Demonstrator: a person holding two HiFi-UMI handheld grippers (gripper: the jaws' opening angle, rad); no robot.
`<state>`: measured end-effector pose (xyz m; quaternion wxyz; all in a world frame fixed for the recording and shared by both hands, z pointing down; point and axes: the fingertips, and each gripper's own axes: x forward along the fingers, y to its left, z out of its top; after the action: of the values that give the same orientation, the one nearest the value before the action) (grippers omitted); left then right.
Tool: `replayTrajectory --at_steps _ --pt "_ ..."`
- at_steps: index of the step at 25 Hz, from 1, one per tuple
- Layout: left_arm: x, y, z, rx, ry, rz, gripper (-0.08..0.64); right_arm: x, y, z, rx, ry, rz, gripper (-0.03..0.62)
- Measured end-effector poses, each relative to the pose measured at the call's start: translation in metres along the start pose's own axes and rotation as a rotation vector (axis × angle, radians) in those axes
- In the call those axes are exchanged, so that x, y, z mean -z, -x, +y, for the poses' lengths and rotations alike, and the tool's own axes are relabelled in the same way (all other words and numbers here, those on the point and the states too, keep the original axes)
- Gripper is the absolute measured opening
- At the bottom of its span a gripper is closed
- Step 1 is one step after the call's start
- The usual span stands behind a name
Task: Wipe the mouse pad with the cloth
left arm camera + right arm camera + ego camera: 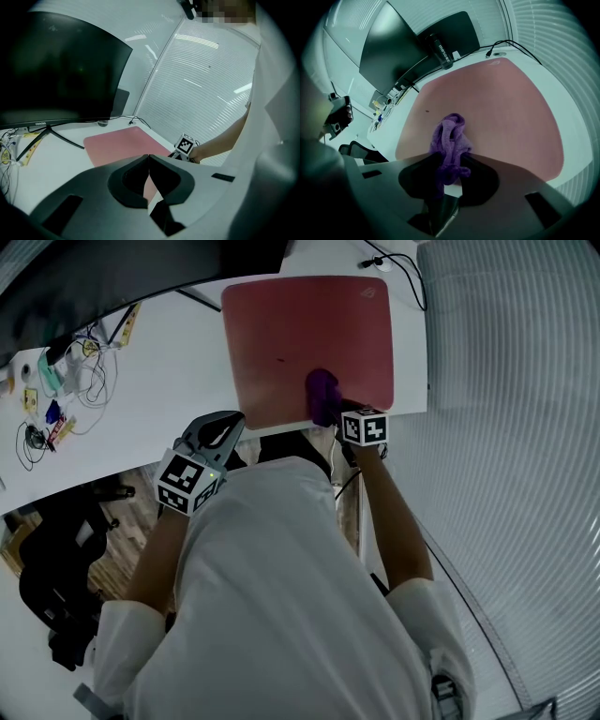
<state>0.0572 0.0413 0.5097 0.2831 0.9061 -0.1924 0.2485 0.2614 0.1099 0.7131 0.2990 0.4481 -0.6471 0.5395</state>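
Here the right gripper (pixel 330 414) is clamped on a bunched purple terry cloth (pixel 321 394); in the right gripper view its jaws pinch the near end of the cloth (pixel 450 138), and the rest of the fabric spills forward past the tips of the gripper (pixel 449 161) onto the flat pinkish-red rectangular mouse pad (pixel 492 101). In the head view the cloth rests on the near part of the pad (pixel 300 324), close to its near edge and a little right of the pad's middle; the wad touches the pad surface. The pad lies on a white desk (pixel 169 371), with its right edge near the desk's right edge. The left gripper (pixel 225 427) hangs at the desk's near edge, just beside the pad's near left corner and apart from the cloth; in the left gripper view its jaws (pixel 149 161) meet with nothing between them. A large dark curved monitor (pixel 56 70) stands at the far side of the desk; a tangle of thin cables and small items (pixel 56 381) lies at the desk's left end.
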Motion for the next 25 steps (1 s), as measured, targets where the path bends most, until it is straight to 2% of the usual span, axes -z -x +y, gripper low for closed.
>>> replayTrajectory --at_steps 15,25 --pt "-0.015 -0.045 -0.023 -0.03 0.01 0.003 0.018 -0.011 0.052 -0.101 0.092 -0.002 -0.008 0.12" --pt "-0.02 -0.055 -0.025 -0.091 0.034 -0.026 0.018 -0.01 0.08 -0.161 0.164 0.002 0.001 0.12"
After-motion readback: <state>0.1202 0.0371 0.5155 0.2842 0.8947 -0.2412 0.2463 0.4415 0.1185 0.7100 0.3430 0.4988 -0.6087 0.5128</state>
